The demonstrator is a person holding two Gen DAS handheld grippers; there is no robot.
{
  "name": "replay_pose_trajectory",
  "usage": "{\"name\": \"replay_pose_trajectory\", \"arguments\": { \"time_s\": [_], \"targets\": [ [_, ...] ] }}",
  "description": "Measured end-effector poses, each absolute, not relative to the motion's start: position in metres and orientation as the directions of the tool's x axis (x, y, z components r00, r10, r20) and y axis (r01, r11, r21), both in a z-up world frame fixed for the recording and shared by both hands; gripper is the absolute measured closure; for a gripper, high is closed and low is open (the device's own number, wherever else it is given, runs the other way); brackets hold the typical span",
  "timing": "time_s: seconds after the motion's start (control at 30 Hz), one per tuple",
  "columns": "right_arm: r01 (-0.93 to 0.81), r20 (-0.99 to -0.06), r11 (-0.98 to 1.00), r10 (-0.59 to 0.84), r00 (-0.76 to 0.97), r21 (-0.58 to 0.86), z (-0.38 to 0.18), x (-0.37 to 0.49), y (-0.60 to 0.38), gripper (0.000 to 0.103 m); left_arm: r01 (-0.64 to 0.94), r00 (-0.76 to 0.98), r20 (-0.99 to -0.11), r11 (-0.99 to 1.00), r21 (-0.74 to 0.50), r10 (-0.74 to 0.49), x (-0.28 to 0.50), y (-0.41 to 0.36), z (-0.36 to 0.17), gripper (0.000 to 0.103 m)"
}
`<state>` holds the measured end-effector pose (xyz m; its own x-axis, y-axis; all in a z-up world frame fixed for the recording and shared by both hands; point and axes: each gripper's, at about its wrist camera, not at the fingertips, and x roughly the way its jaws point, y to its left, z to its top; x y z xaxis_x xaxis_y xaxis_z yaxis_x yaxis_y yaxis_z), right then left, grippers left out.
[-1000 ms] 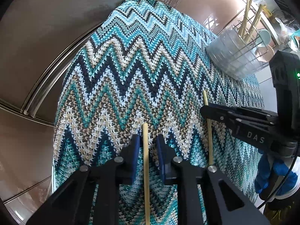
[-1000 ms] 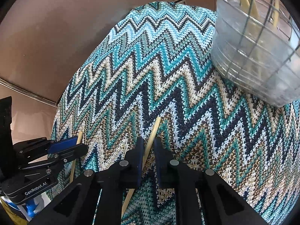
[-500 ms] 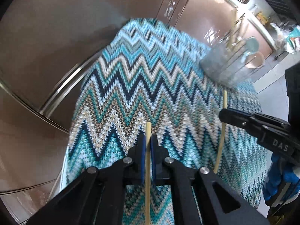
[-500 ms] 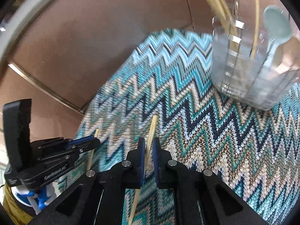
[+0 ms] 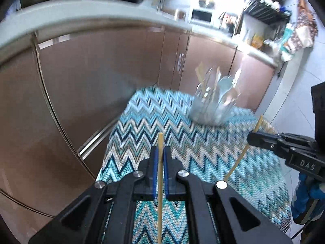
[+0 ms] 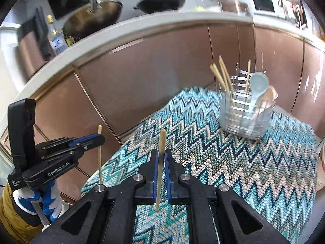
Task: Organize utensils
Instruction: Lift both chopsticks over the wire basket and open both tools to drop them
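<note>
Above the zigzag cloth (image 5: 203,162), both grippers have risen since a second ago, when they were low over it with jaws still apart. Now the left gripper (image 5: 160,158) clamps one chopstick (image 5: 160,183) and the right gripper (image 6: 161,162) clamps another chopstick (image 6: 161,156), both lifted clear; the utensil holder (image 6: 243,116) stands at the cloth's far end.

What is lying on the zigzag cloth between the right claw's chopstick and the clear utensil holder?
Nothing: in the right wrist view only bare teal zigzag knitted cloth lies between the wooden chopstick in the right claw and the clear plastic utensil holder.
</note>
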<state>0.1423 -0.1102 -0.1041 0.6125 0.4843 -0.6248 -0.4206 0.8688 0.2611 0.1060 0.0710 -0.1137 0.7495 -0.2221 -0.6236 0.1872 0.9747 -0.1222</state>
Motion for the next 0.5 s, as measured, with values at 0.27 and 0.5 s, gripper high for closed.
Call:
{"name": "replay_pose_trajectory", "arguments": {
  "time_s": [0.27, 0.5],
  "targets": [
    [-0.39, -0.525, 0.894, 0.446, 0.725, 0.221, -0.05, 0.123, -0.149, 0.097, 0.233, 0.813, -0.51, 0.959, -0.159, -0.282, 0.095, 0.056, -0.055, 0.098],
    [-0.342, -0.427, 0.917, 0.399, 0.811, 0.207, -0.005, 0.145, -0.191, 0.097, 0.303, 0.837, -0.391, 0.92, -0.249, -0.382, 0.144, 0.022, 0.0, 0.098]
  ]
}}
